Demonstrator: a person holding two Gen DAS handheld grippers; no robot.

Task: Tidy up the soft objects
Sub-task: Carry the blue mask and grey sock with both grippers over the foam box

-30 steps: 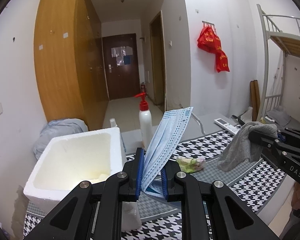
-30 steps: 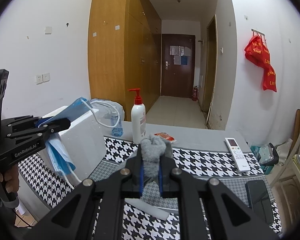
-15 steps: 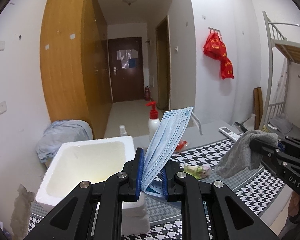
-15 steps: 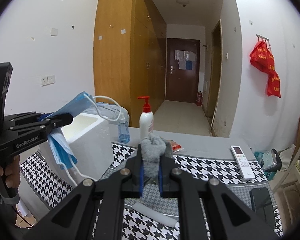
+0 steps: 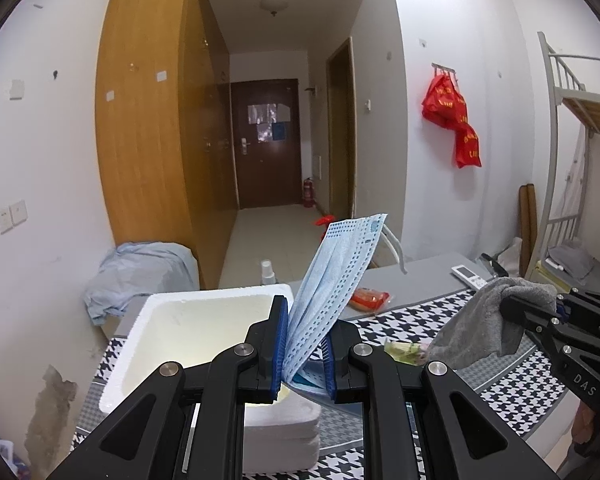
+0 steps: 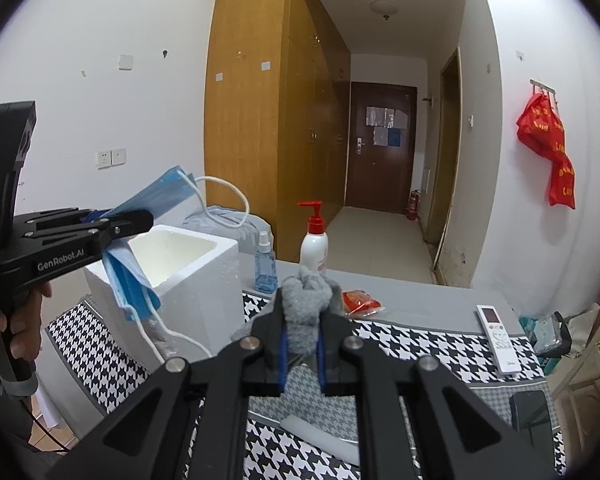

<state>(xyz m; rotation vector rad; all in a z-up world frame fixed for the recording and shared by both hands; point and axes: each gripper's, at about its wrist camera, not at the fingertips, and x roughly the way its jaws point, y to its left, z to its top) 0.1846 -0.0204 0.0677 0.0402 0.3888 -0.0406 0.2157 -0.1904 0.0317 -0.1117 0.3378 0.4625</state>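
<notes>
The left claw (image 5: 303, 350) is clenched on a blue face mask (image 5: 332, 280), whose pleated body stands up out of the blue pads and leans to the right, one white ear loop (image 5: 394, 248) dangling off its top corner. Seen from the right wrist, the mask hangs over the near rim of the open white foam box (image 6: 188, 276), part of it drooping below the claw against the box's outer wall. The right claw (image 6: 302, 346) is clamped on a grey cloth (image 6: 308, 300) (bunched into a lump above the pads), held above the houndstooth-patterned tabletop (image 6: 420, 344). On the tabletop beyond stand a red-topped pump bottle (image 6: 314, 240) and a small blue spray bottle (image 6: 265, 268), with a red packet (image 6: 360, 302) near them and a white remote (image 6: 496, 332) further right.
</notes>
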